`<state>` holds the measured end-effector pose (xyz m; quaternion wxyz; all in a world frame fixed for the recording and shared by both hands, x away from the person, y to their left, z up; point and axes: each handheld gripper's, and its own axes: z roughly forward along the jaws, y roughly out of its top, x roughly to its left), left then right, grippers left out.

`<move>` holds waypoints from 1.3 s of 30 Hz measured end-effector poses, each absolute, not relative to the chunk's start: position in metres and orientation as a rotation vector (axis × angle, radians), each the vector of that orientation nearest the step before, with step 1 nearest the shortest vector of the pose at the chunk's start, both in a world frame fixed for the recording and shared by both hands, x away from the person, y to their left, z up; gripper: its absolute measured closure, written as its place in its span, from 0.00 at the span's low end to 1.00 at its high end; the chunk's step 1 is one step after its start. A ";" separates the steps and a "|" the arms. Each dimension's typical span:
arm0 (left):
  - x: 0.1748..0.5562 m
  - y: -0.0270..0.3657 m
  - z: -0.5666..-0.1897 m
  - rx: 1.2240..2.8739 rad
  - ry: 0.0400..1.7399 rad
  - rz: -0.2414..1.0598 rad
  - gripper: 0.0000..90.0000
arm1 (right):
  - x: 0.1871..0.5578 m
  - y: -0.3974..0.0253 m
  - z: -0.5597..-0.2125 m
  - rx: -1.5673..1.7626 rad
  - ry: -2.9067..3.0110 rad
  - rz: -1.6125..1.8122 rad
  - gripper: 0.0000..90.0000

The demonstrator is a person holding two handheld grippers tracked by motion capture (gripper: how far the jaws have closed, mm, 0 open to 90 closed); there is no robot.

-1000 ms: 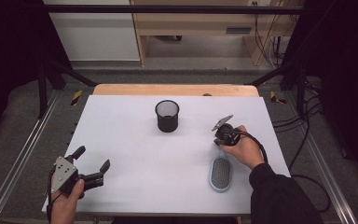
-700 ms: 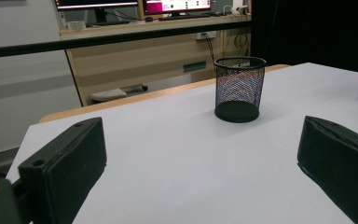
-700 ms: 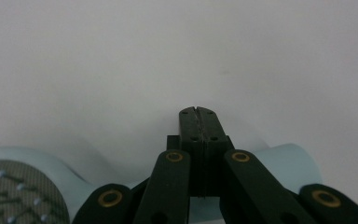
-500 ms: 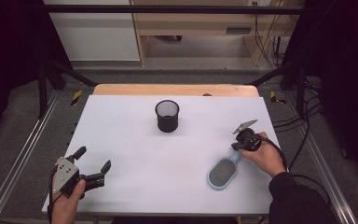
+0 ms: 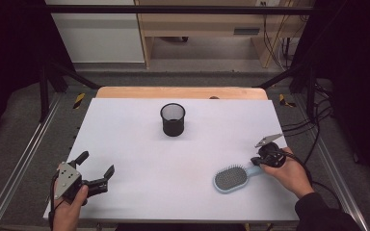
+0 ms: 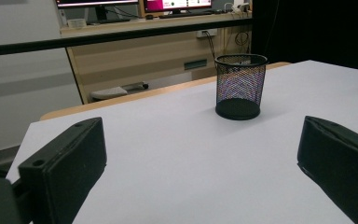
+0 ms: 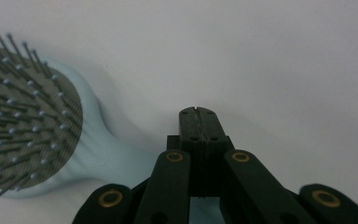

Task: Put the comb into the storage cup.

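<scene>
A light blue hairbrush (image 5: 231,179) lies bristles up at the front right of the white table (image 5: 139,144), its handle pointing right toward my right gripper (image 5: 265,161). In the right gripper view the brush (image 7: 32,126) is at the left, and its handle runs under the right gripper (image 7: 199,112), whose jaws are shut flat against each other with nothing between the tips. A black mesh cup (image 5: 173,119) stands upright at the table's middle back. Held low at the front left corner, my left gripper (image 5: 96,163) is open and aimed at the cup (image 6: 240,86).
A wooden strip (image 5: 183,92) edges the table's far side. Metal rails (image 5: 24,159) run along both sides, and cables (image 5: 313,130) trail at the right. Beyond the table stand a white cabinet (image 5: 101,33) and a wooden shelf (image 5: 207,24).
My right gripper moved right and toward the front edge. The hairbrush swung from pointing away to lying slantwise, handle toward that gripper. The left gripper stayed put.
</scene>
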<state>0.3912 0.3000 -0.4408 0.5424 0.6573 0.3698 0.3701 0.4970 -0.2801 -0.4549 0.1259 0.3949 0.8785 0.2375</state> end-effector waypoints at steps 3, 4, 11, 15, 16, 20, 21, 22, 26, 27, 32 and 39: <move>0.391 0.300 -0.441 1.562 0.878 0.879 0.01 | 0.485 -0.284 -0.454 1.153 2.558 0.714 1.00; 0.391 0.300 -0.441 1.562 0.878 0.879 0.01 | 0.481 -0.285 -0.454 1.154 2.558 0.725 1.00; 0.391 0.299 -0.441 1.566 0.877 0.885 0.01 | 0.458 -0.287 -0.455 1.142 2.577 0.737 1.00; 0.391 0.300 -0.442 1.566 0.882 0.882 0.01 | 0.445 -0.286 -0.453 1.120 2.594 0.748 1.00; 0.391 0.300 -0.442 1.567 0.882 0.880 0.01 | 0.442 -0.286 -0.452 1.118 2.597 0.750 1.00; 0.391 0.298 -0.442 1.580 0.875 0.873 0.01 | 0.431 -0.284 -0.453 1.118 2.602 0.751 1.00; 0.391 0.298 -0.442 1.582 0.873 0.872 0.01 | 0.429 -0.284 -0.453 1.112 2.606 0.750 1.00; 0.391 0.298 -0.442 1.582 0.872 0.872 0.01 | 0.427 -0.283 -0.453 1.111 2.608 0.750 1.00; 0.391 0.298 -0.442 1.584 0.872 0.869 0.02 | 0.418 -0.281 -0.453 1.101 2.617 0.746 1.00; 0.391 0.298 -0.443 1.584 0.873 0.867 0.01 | 0.416 -0.280 -0.453 1.100 2.620 0.745 1.00; 0.391 0.297 -0.443 1.591 0.872 0.861 0.01 | 0.408 -0.277 -0.452 1.085 2.631 0.746 1.00; 0.392 0.297 -0.443 1.592 0.872 0.860 0.01 | 0.400 -0.275 -0.451 1.083 2.637 0.751 1.00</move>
